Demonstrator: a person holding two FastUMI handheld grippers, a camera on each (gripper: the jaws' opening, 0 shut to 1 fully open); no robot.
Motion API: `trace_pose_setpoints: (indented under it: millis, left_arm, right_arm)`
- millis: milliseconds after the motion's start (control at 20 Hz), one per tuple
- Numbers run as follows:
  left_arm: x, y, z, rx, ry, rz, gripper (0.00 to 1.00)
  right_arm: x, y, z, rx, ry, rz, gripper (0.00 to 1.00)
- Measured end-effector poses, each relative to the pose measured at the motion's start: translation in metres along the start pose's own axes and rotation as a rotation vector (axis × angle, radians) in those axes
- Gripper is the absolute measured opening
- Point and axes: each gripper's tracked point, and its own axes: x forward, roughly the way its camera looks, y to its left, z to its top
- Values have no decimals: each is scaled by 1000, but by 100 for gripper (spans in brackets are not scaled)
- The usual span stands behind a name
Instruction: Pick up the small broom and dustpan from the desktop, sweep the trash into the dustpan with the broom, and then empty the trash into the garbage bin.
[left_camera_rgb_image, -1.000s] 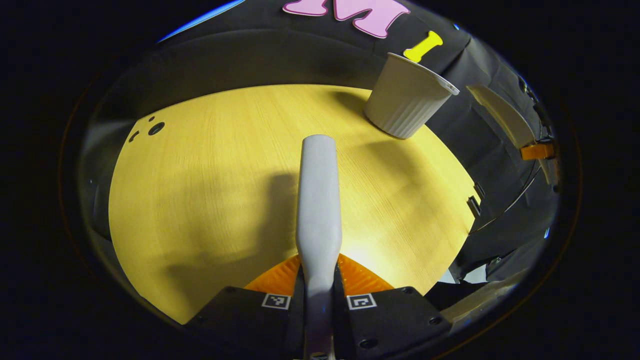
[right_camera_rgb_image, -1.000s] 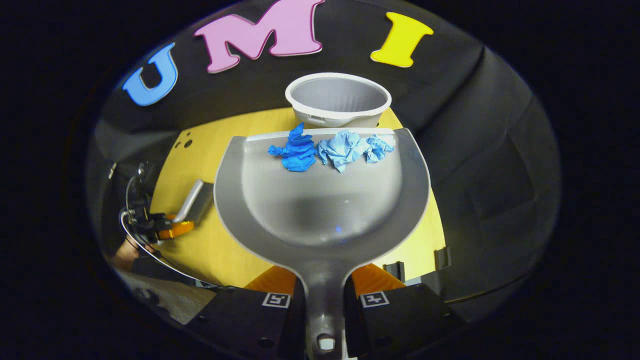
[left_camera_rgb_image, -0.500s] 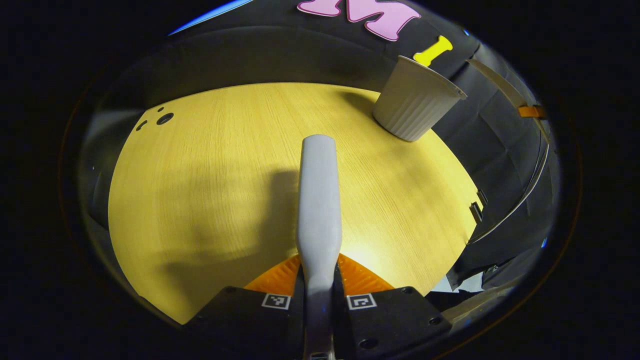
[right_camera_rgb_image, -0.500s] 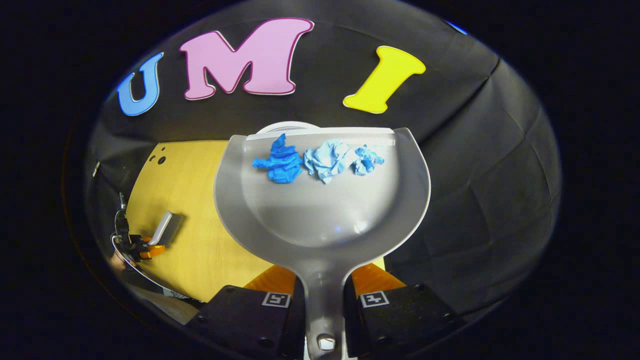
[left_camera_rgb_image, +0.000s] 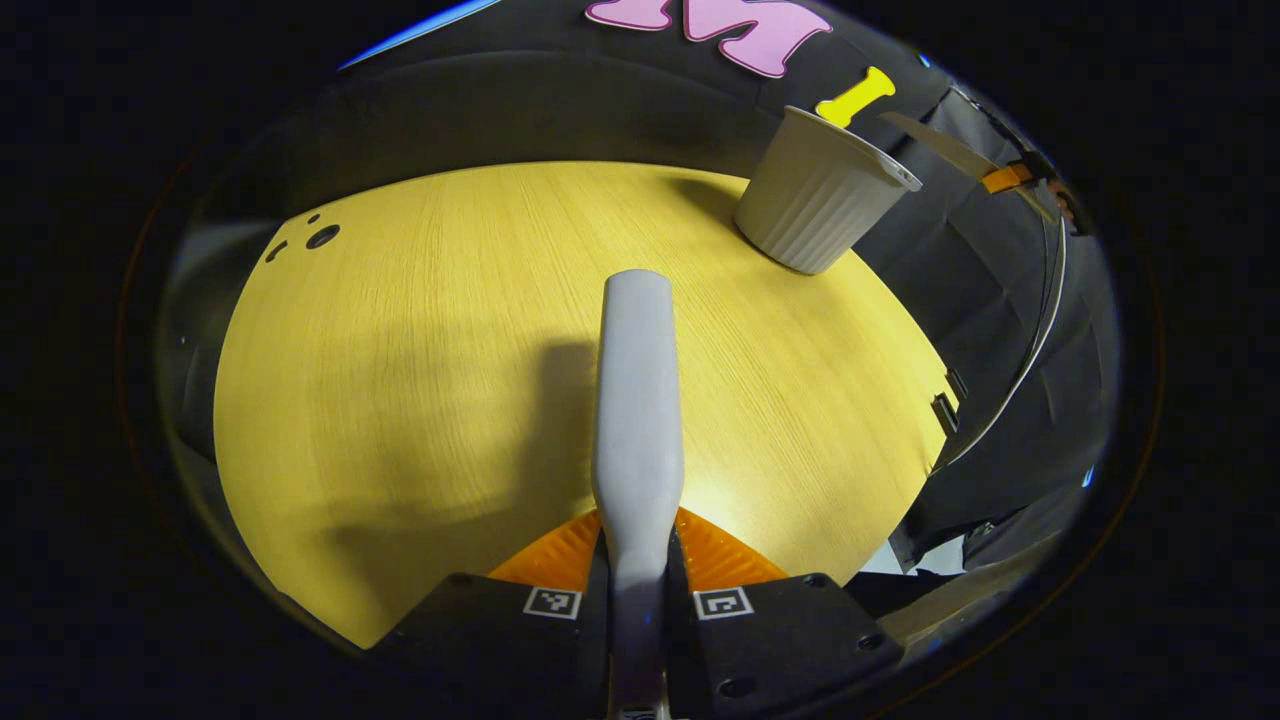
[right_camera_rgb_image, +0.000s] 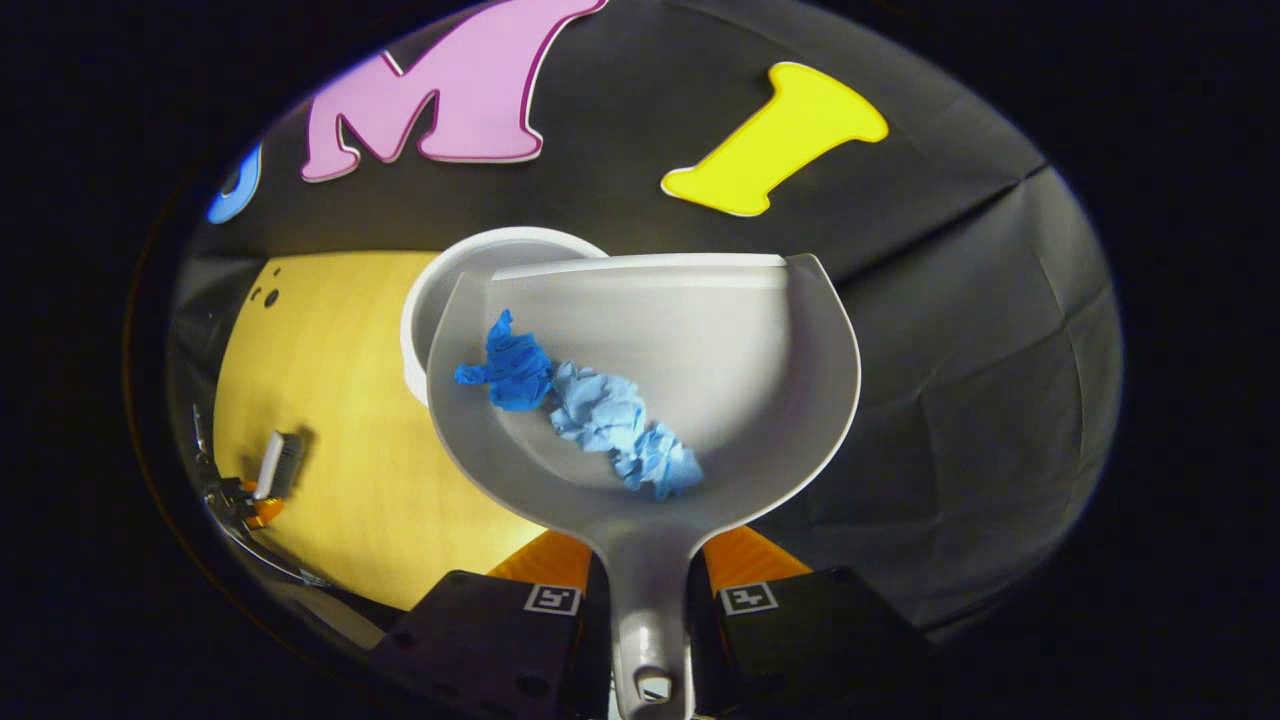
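Observation:
In the left gripper view my left gripper (left_camera_rgb_image: 638, 535) is shut on the grey broom handle (left_camera_rgb_image: 637, 390), which points out over the yellow table (left_camera_rgb_image: 420, 360). The white ribbed garbage bin (left_camera_rgb_image: 815, 195) stands at the table's far right. In the right gripper view my right gripper (right_camera_rgb_image: 648, 555) is shut on the handle of the grey dustpan (right_camera_rgb_image: 720, 330), held in the air. A dark blue paper ball (right_camera_rgb_image: 512, 365) and two light blue ones (right_camera_rgb_image: 605, 410) lie in the pan's left and rear part. The bin's rim (right_camera_rgb_image: 450, 275) shows behind the pan's left edge.
The left gripper with the broom's bristle head (right_camera_rgb_image: 275, 462) shows small at the far left of the right gripper view, over the table (right_camera_rgb_image: 330, 400). The dustpan's edge (left_camera_rgb_image: 935, 140) and an orange finger (left_camera_rgb_image: 1003, 178) hang beyond the bin. Black cloth walls close the booth.
The dustpan has risen and tipped. The paper balls slid from its front lip back toward the handle and left side. The bin now sits behind the pan's left edge. The broom stayed almost still.

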Motion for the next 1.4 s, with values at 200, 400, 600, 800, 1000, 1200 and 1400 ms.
trace_pose_setpoints:
  millis: [200,400,600,800,1000,1200,1400]
  left_arm:
    - [2,3,0,-23,10,-8,27]
    - [9,7,-2,-36,20,-10,27]
    - [11,14,-2,-55,18,-17,27]
    - [12,17,-2,-72,20,-20,24]
    - [14,17,-5,-77,22,-22,27]
    - [14,15,-3,-58,18,-12,24]
    - [11,13,-2,-52,17,-1,29]
  right_arm:
    - [-4,-6,5,-165,122,-44,35]
    - [-4,-6,11,-352,236,-72,36]
    - [-2,-8,21,-445,295,-70,36]
    - [-1,-5,22,-511,330,-95,35]
    - [0,-3,27,-520,324,-89,35]
    - [-1,-5,27,-502,301,-95,35]
    - [-8,-8,32,-453,219,-103,35]
